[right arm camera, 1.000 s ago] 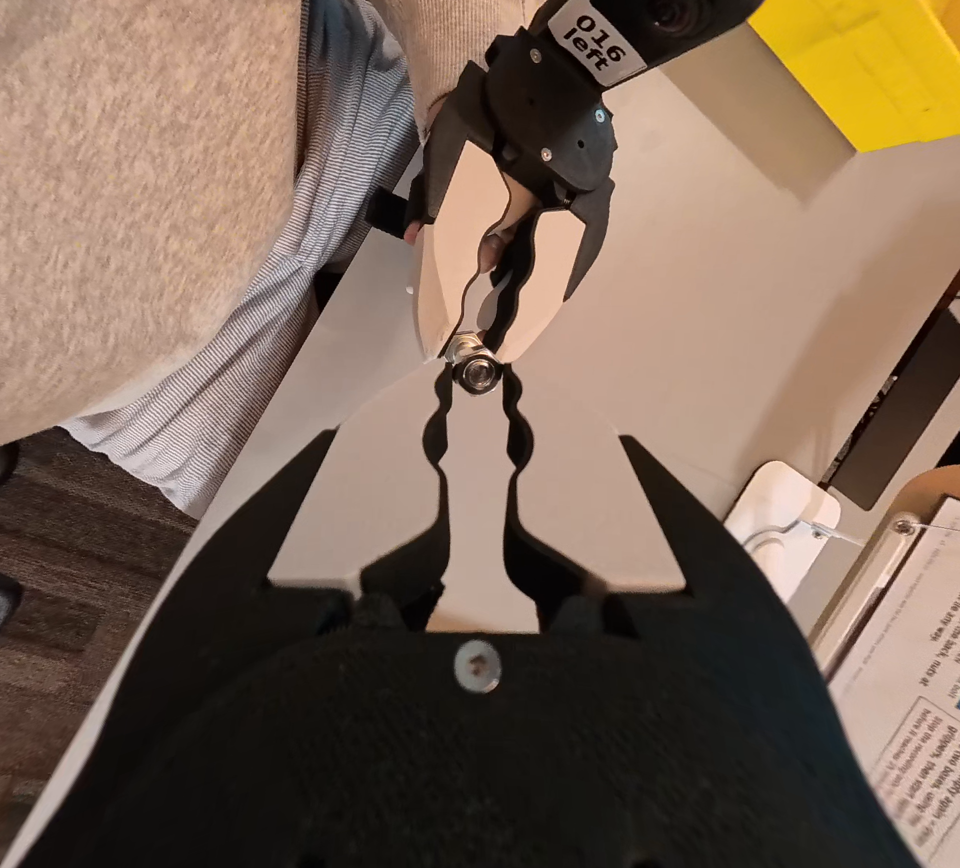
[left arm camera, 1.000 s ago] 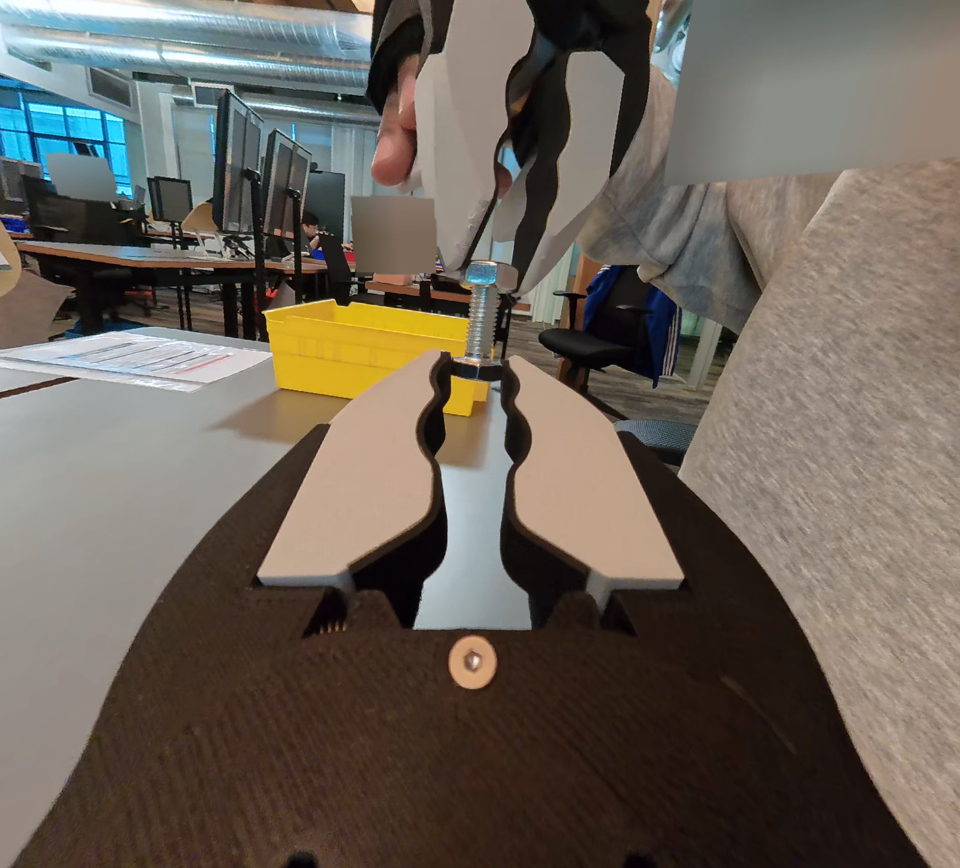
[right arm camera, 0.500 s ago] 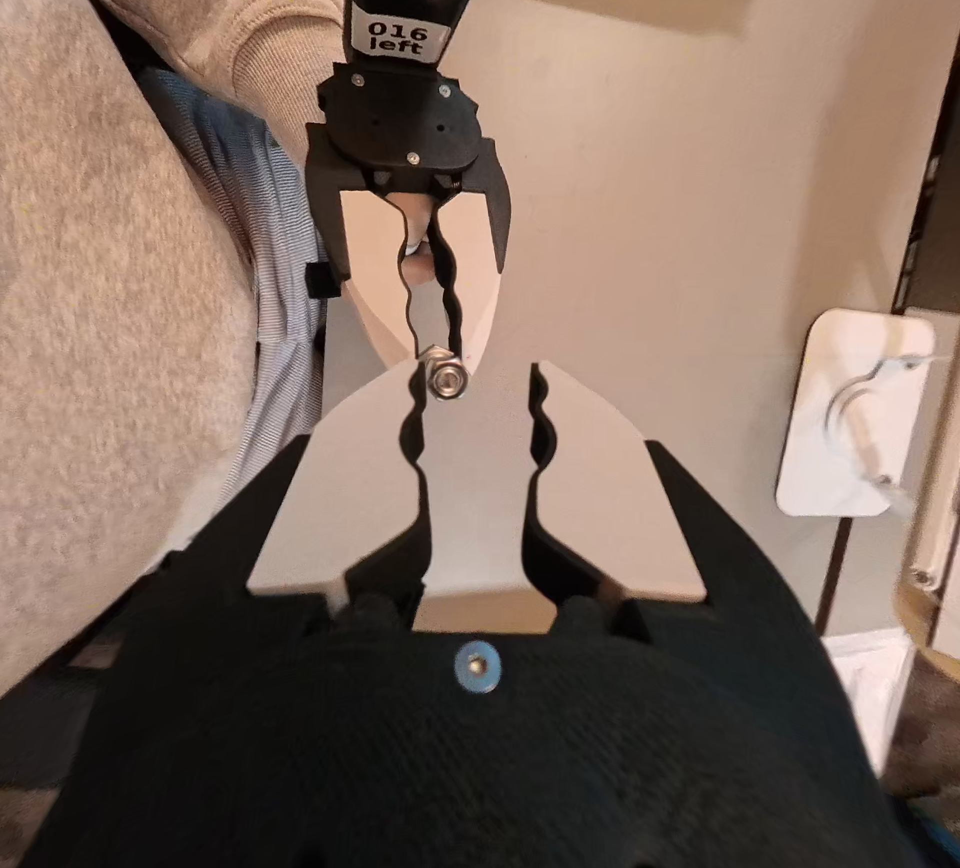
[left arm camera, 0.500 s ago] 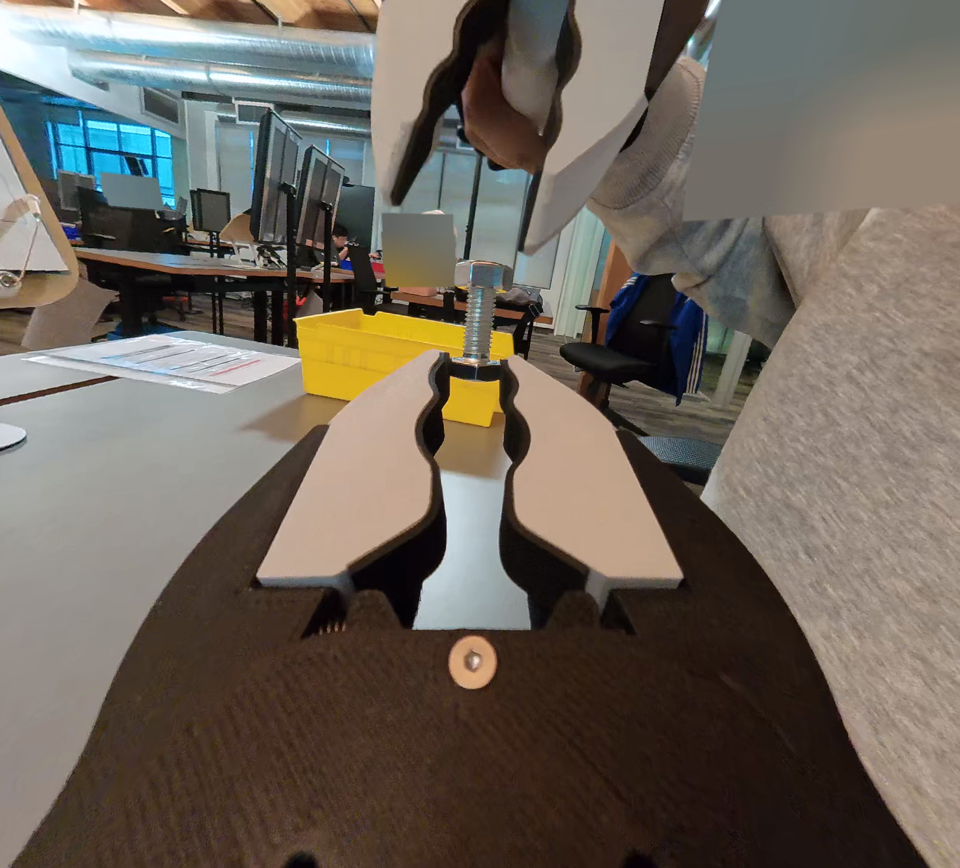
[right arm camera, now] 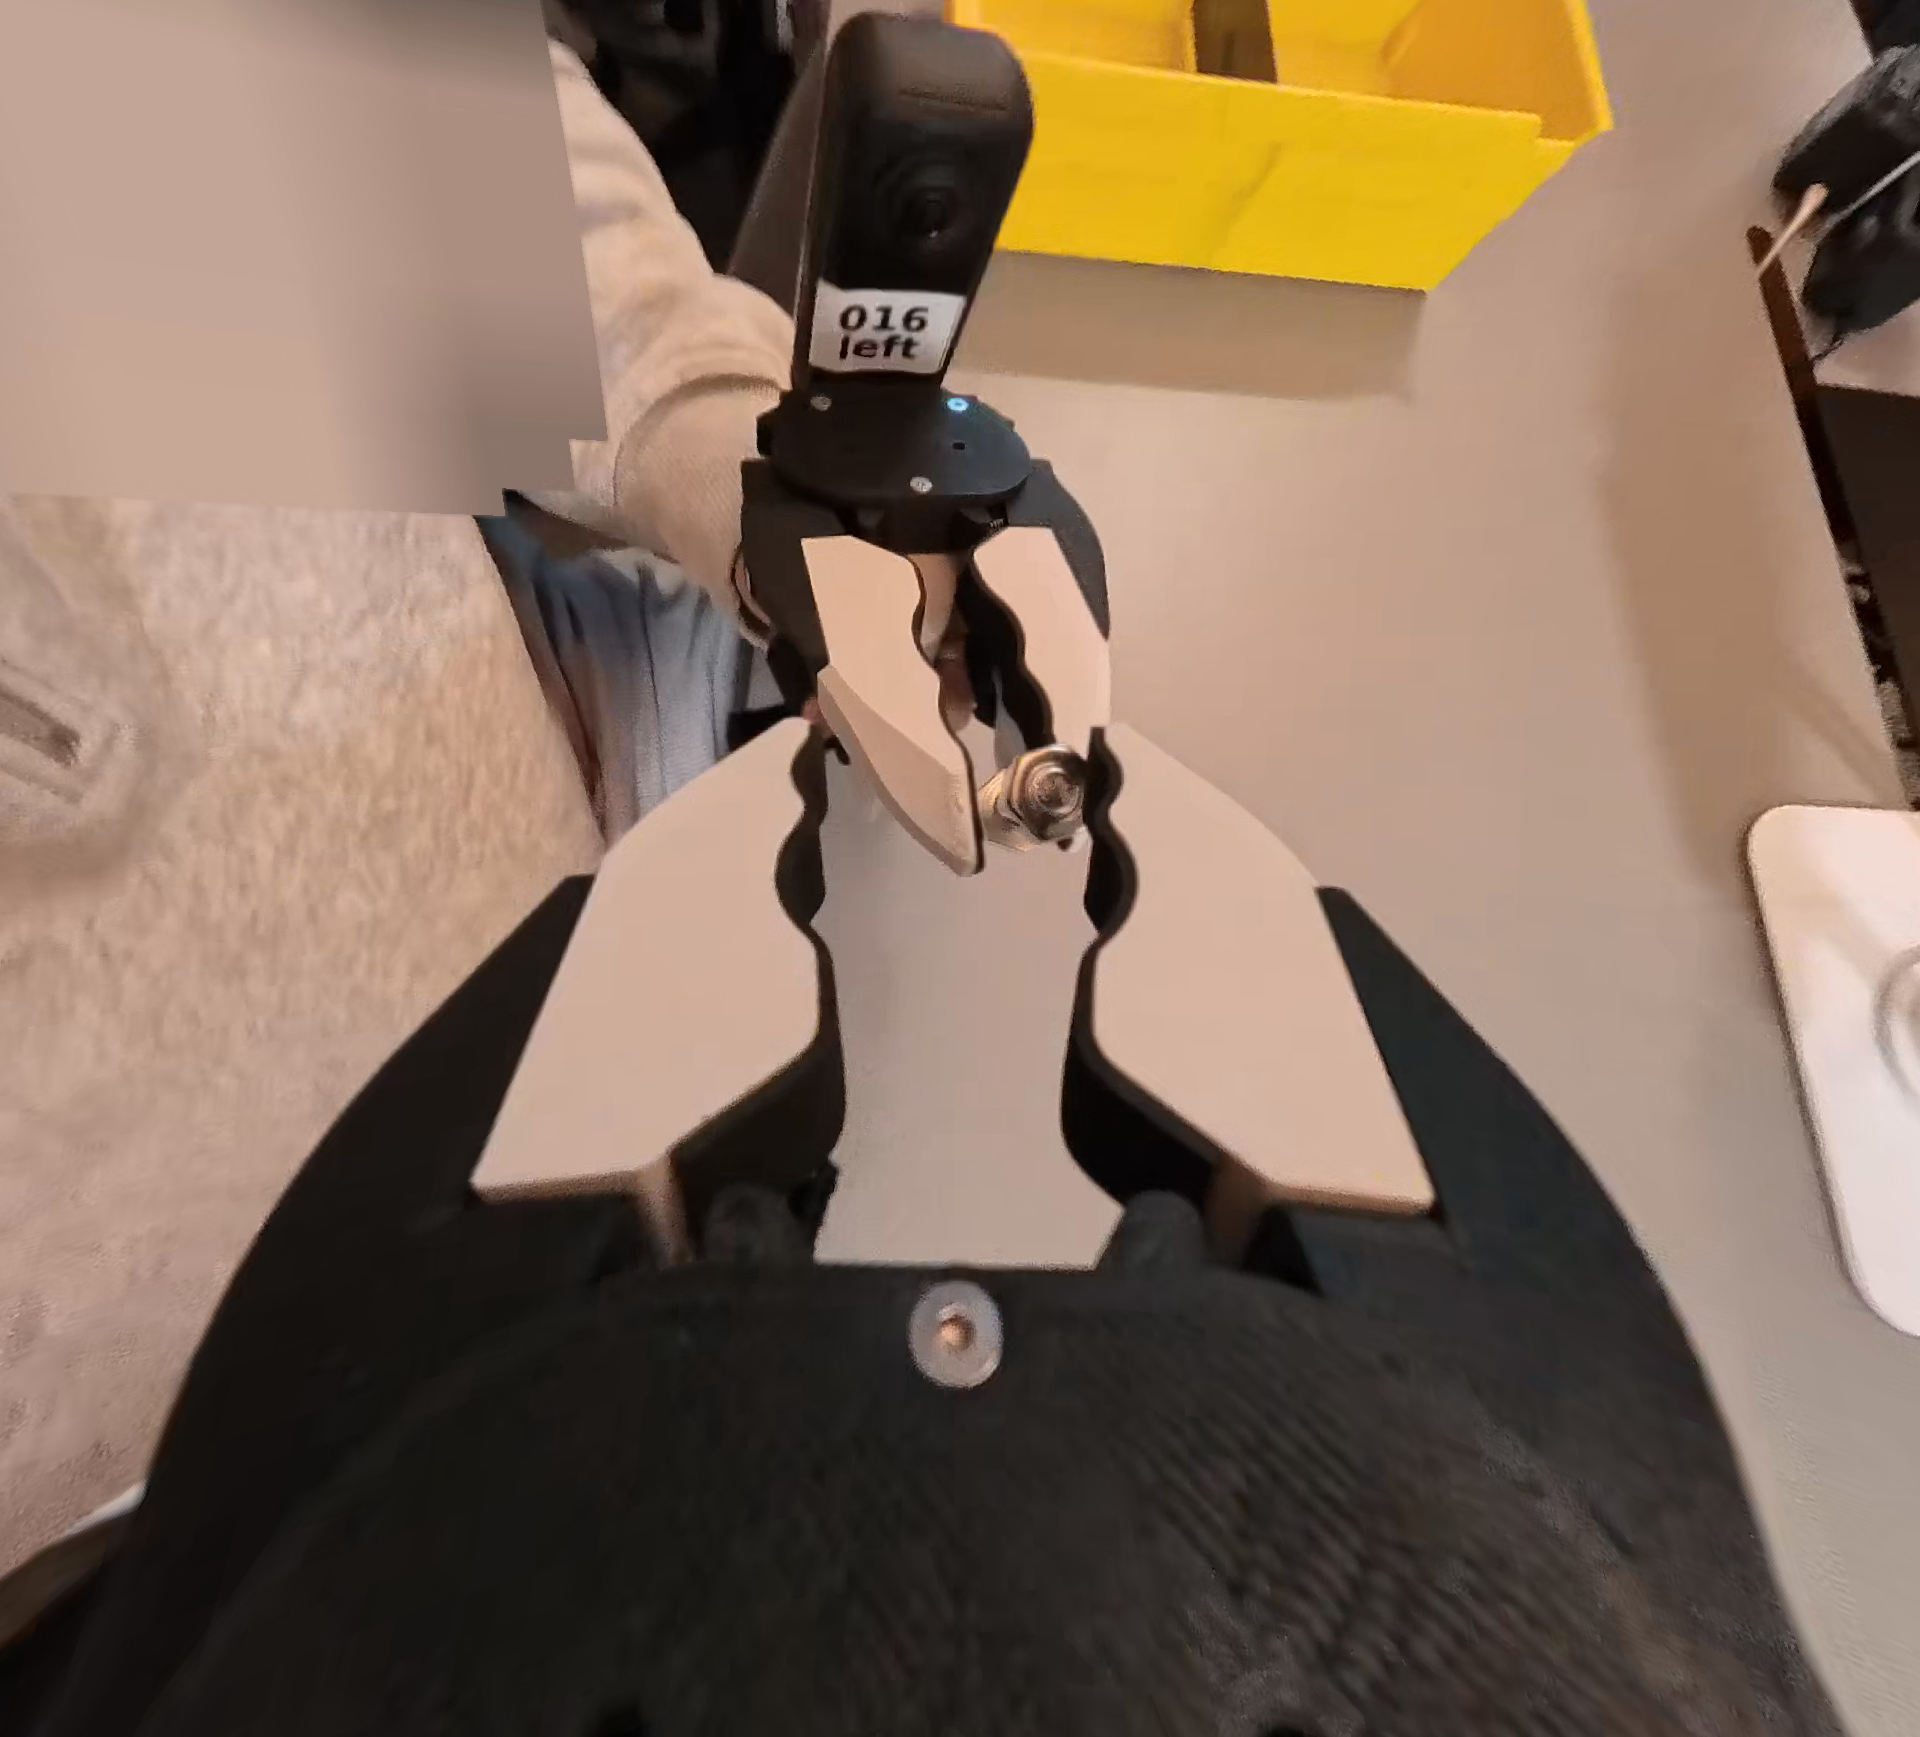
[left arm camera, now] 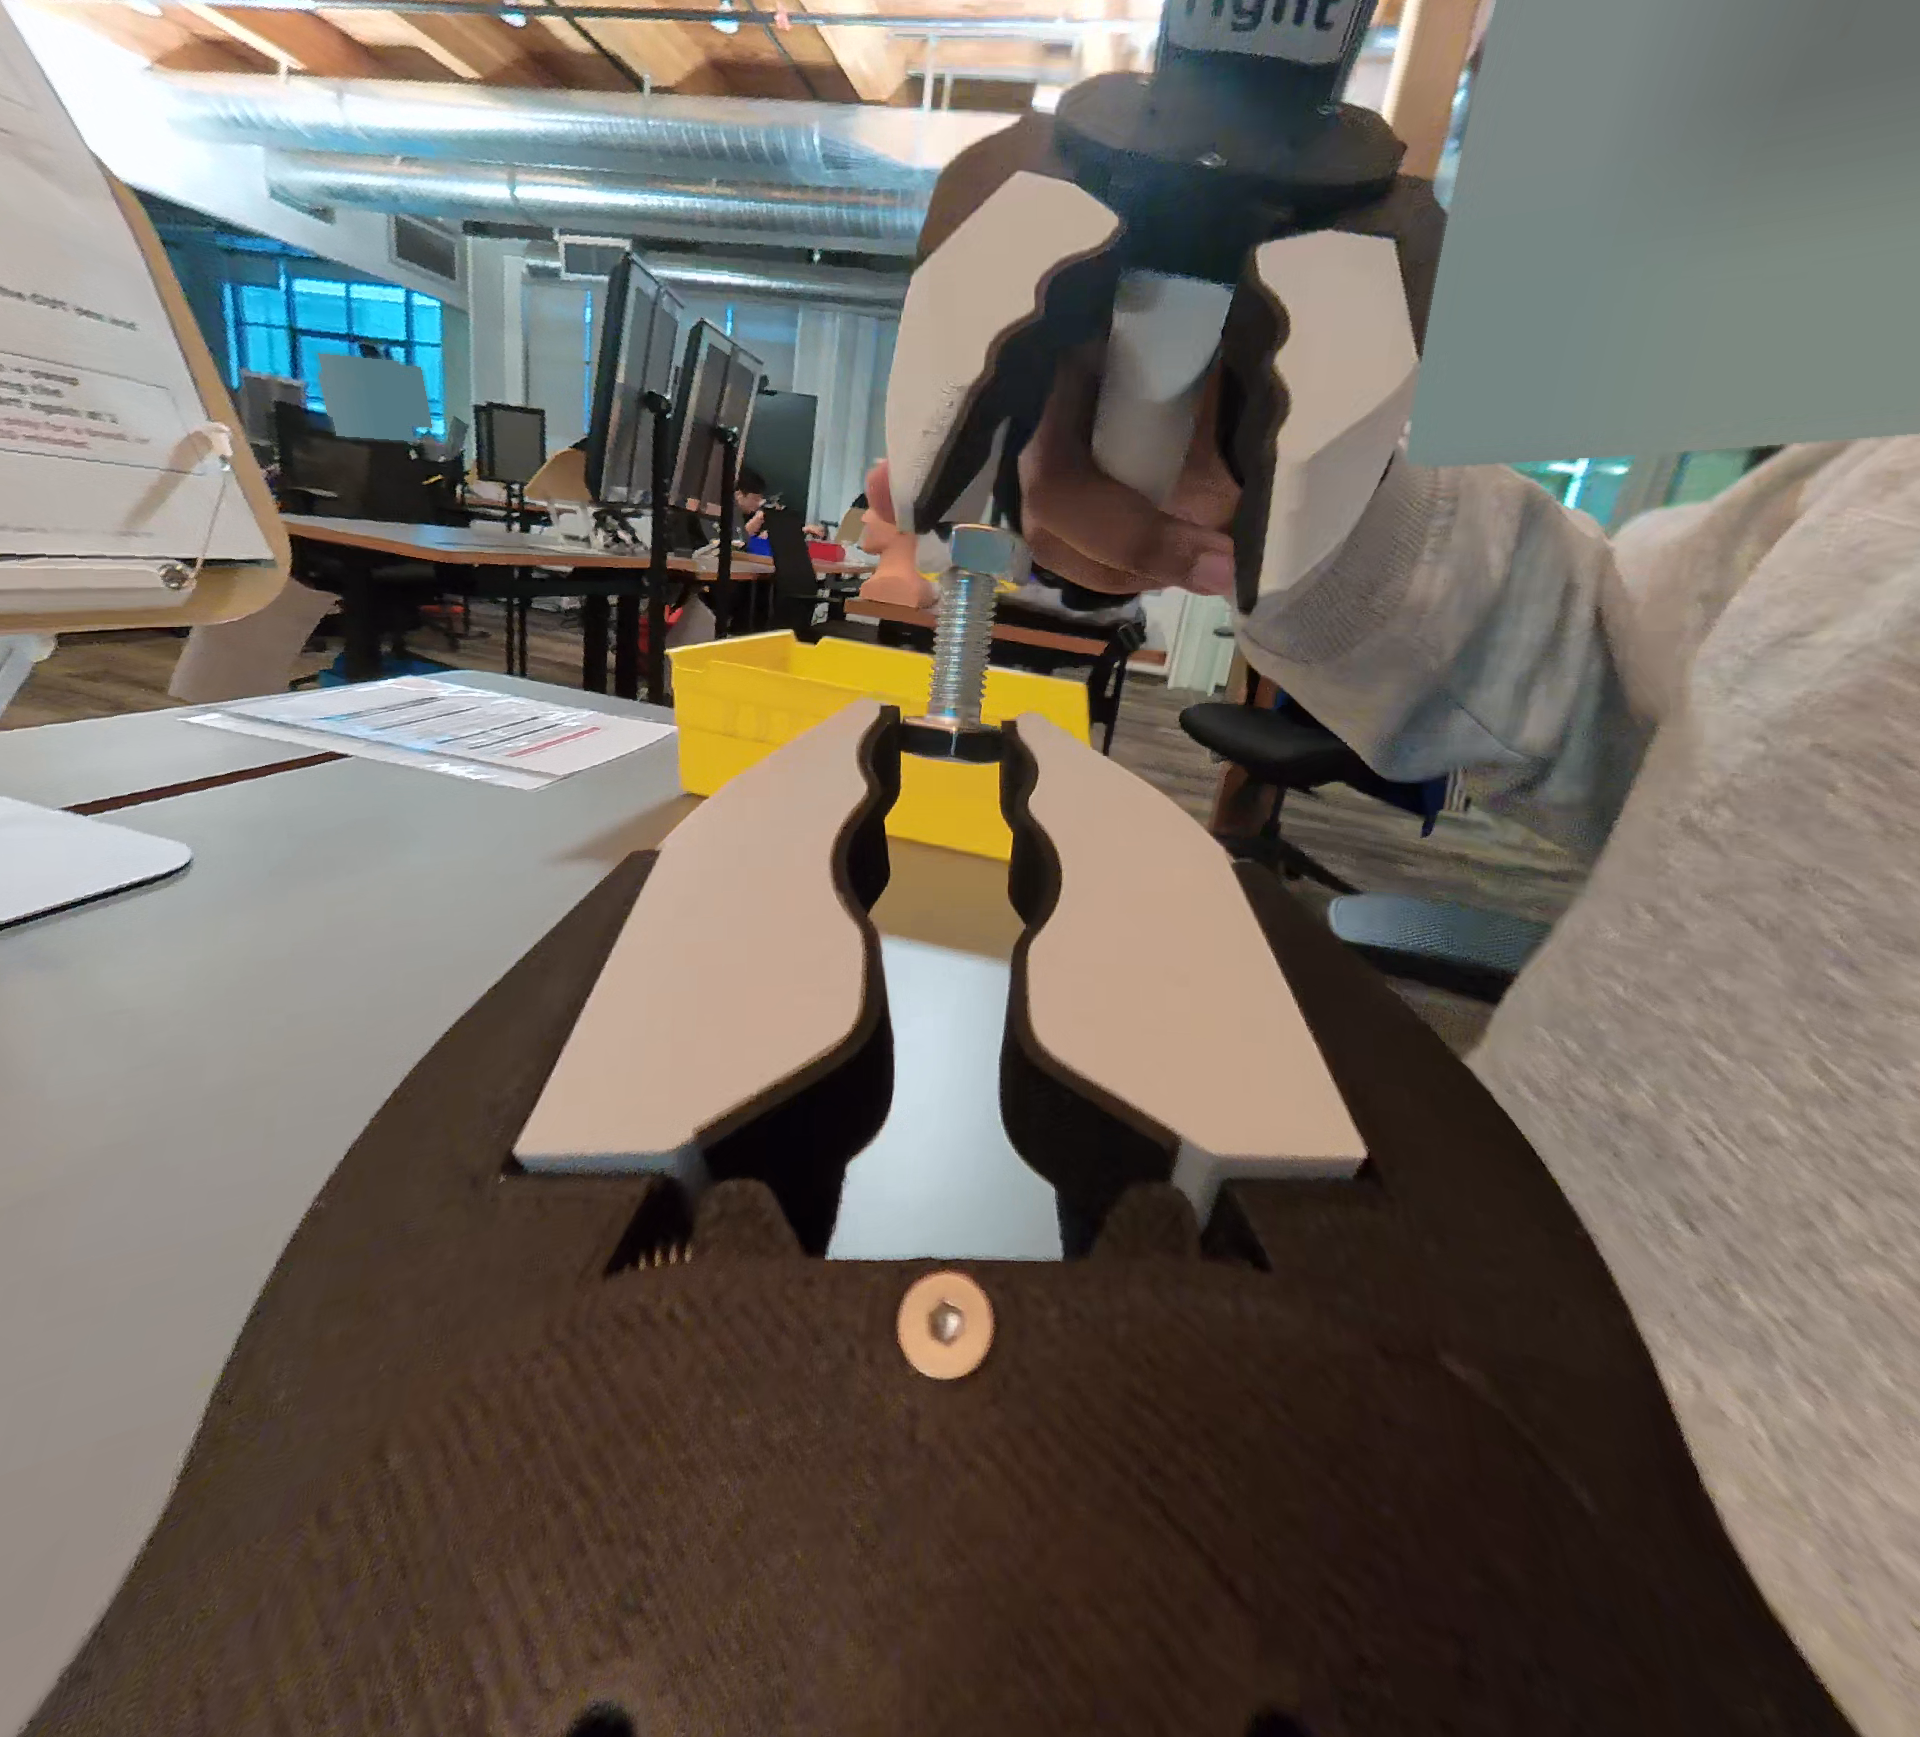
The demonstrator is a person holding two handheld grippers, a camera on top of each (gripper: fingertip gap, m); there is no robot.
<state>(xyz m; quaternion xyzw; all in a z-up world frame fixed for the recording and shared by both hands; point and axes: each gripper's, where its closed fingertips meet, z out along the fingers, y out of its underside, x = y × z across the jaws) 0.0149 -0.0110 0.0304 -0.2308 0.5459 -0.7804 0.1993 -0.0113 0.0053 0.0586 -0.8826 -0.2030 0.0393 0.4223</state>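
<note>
My left gripper [left arm camera: 948,733] is shut on a dark nut [left arm camera: 951,740] at the lower end of a silver hex bolt [left arm camera: 961,638], which stands upright above the grey table [left arm camera: 312,939]. My right gripper [left arm camera: 1081,560] hangs above it, open and empty, with its left fingertip beside the bolt head [left arm camera: 982,553]. In the right wrist view my right gripper [right arm camera: 951,737] points down, its fingers spread. The bolt head [right arm camera: 1049,794] lies against its right fingertip. The left gripper [right arm camera: 1023,804] reaches in from above there.
A yellow divided bin [left arm camera: 790,711] [right arm camera: 1247,170] stands on the table's [right arm camera: 1351,544] far side. A printed sheet [left arm camera: 436,721] and a white stand base [left arm camera: 62,856] [right arm camera: 1829,1012] lie to the left. A person's grey sleeve [left arm camera: 1662,752] fills the right. The tips of both grippers are at nearly the same place.
My right gripper has opened wide, come off the bolt head and turned about it. My left gripper keeps its hold on the bolt and has barely moved.
</note>
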